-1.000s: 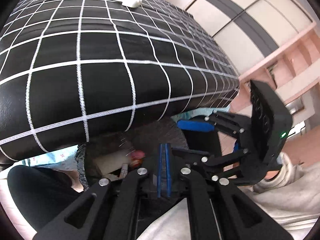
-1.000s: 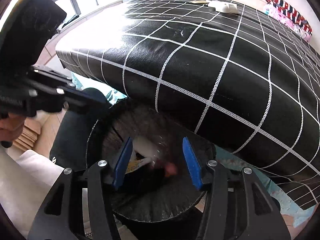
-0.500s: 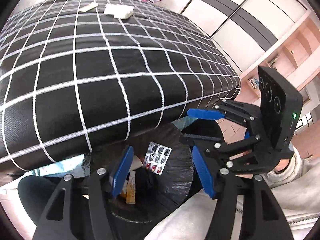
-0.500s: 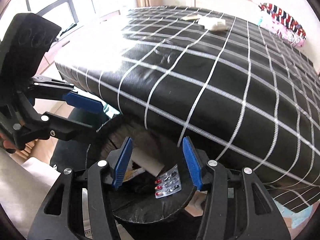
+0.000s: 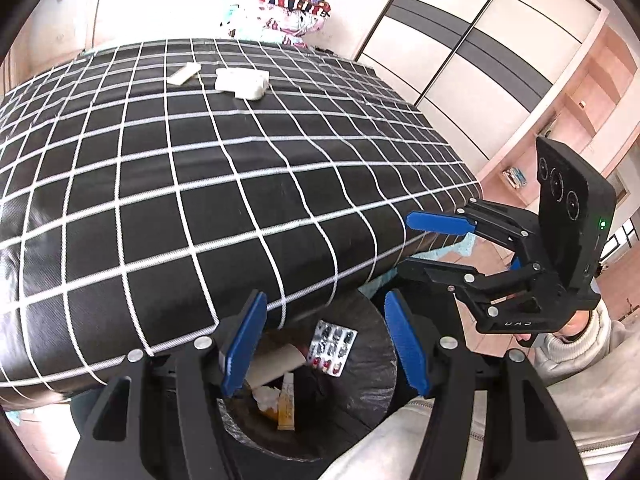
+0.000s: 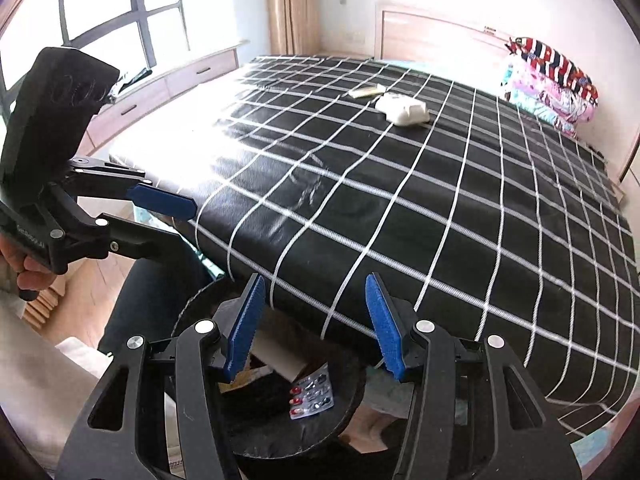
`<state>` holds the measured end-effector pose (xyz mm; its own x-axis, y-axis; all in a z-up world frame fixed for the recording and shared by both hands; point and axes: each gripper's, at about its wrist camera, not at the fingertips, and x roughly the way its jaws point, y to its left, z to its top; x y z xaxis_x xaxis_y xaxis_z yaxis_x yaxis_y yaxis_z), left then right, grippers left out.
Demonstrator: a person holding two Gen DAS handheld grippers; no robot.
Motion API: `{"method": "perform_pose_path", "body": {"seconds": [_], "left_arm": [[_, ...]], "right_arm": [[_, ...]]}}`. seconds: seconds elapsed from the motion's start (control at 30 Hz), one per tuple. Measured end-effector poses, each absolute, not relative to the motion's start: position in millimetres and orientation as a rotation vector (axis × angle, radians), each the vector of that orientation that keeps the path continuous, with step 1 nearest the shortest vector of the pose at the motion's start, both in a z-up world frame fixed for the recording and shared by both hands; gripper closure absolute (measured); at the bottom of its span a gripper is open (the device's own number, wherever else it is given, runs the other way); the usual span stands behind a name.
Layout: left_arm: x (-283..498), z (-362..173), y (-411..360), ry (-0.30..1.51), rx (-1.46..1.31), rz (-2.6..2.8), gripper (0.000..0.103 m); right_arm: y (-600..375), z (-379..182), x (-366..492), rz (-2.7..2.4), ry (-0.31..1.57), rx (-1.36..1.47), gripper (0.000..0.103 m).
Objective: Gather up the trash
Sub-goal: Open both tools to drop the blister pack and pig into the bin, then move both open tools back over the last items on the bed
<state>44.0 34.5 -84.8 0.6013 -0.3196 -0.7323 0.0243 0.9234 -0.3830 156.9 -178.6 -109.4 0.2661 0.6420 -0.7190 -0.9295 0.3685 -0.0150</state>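
A black-lined trash bin point(image 5: 366, 396) point(image 6: 264, 442) stands at the foot of the bed. In it lie a silver blister pack point(image 5: 332, 346) point(image 6: 312, 398), a cardboard tube point(image 5: 276, 364) and a small ointment tube point(image 5: 286, 404). My left gripper point(image 5: 324, 320) point(image 6: 188, 226) hangs open above the bin, nothing between its blue pads. Beside it, my right gripper point(image 6: 314, 292) point(image 5: 405, 244) is also open and empty over the bin. Far up the bed lie a crumpled white packet point(image 5: 242, 82) point(image 6: 402, 109) and a flat pale strip point(image 5: 183, 74) point(image 6: 366, 91).
The bed point(image 5: 200, 184) has a black cover with a white grid, its edge just beyond the bin. Folded bedding point(image 5: 280, 4) is stacked at the head. Sliding wardrobe doors point(image 5: 480, 40) stand to the right, a window point(image 6: 100, 12) to the left. A sleeve point(image 5: 580, 344) holds the right gripper.
The left gripper went from shut to open, and the blister pack now lies in the bin. Both grippers have risen, so more of the bed top shows.
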Motion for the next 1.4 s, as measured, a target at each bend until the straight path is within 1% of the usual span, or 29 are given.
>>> {"method": "perform_pose_path", "body": {"seconds": [0.63,0.73,0.8,1.03,1.2,1.4], "left_arm": [[90,-43,83,0.823,-0.273,-0.106,0.044],[100,-42,90,0.827,-0.251,-0.072,0.044],[108,-41,95,0.820,-0.239,-0.077,0.044],[138,-43,115,0.828,-0.224,-0.059,0.044],[162,-43,131,0.818,-0.216,-0.050,0.044],[194,-50,152,0.828,-0.207,-0.017,0.044]], "right_arm": [[-140,-66,189,1.129,0.581,-0.473,0.051],[-133,-62,195,1.134,0.571,-0.471,0.050],[-128,-60,199,1.134,0.566,-0.470,0.046],[-110,-53,222,1.136,0.554,-0.461,0.046],[-95,-50,244,1.133,0.555,-0.448,0.043],[-77,-56,273,1.132,0.589,-0.431,0.043]]}}
